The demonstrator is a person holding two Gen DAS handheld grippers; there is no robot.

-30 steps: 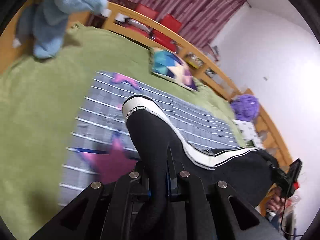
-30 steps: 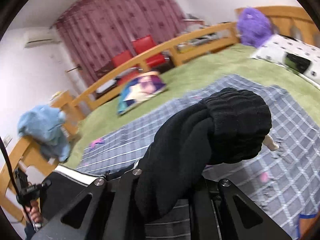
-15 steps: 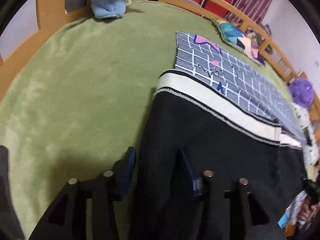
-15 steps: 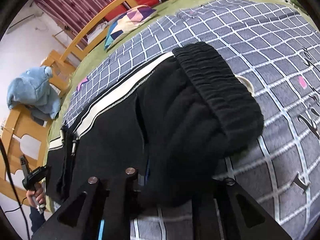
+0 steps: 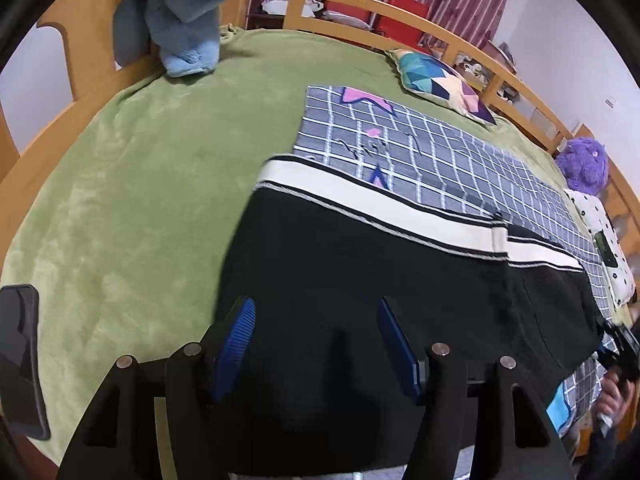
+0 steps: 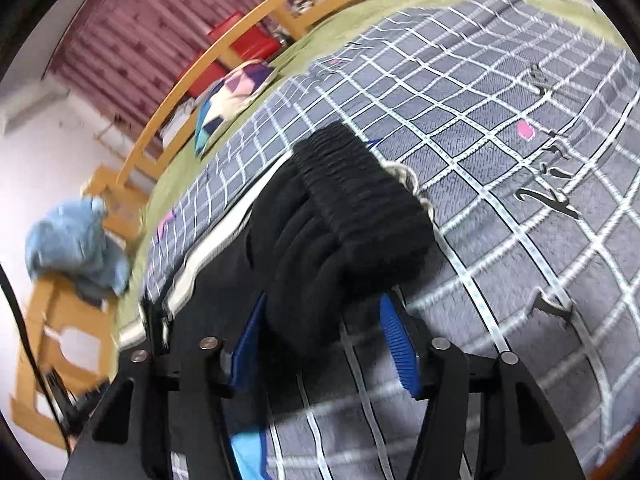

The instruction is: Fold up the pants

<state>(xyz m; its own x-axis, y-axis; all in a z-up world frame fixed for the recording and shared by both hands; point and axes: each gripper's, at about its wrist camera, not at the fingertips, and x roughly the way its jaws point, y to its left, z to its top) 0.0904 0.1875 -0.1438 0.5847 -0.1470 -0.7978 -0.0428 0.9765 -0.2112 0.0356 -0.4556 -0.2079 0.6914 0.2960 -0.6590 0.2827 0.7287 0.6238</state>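
Note:
Black pants (image 5: pixel 380 280) with a cream side stripe (image 5: pixel 360 196) lie flat across the bed, partly on the grey checked blanket (image 5: pixel 460 160). My left gripper (image 5: pixel 316 332) is open, its blue pads either side of the black fabric near the leg end. In the right wrist view the bunched ribbed waistband (image 6: pixel 356 196) with a white drawstring (image 6: pixel 408 176) lies on the blanket. My right gripper (image 6: pixel 320 340) is open around that bunched end, not pinching it.
A green bedspread (image 5: pixel 140 184) covers the bed inside a wooden frame (image 5: pixel 360 4). A blue plush (image 5: pixel 192 4) hangs at the left rail. A patterned pillow (image 5: pixel 440 80), a purple plush (image 5: pixel 584 164) and a dark phone (image 5: pixel 20 360) lie around.
Both grippers lowered the pants onto the bed and opened. The fabric, held up and pinched a second ago, now lies spread flat.

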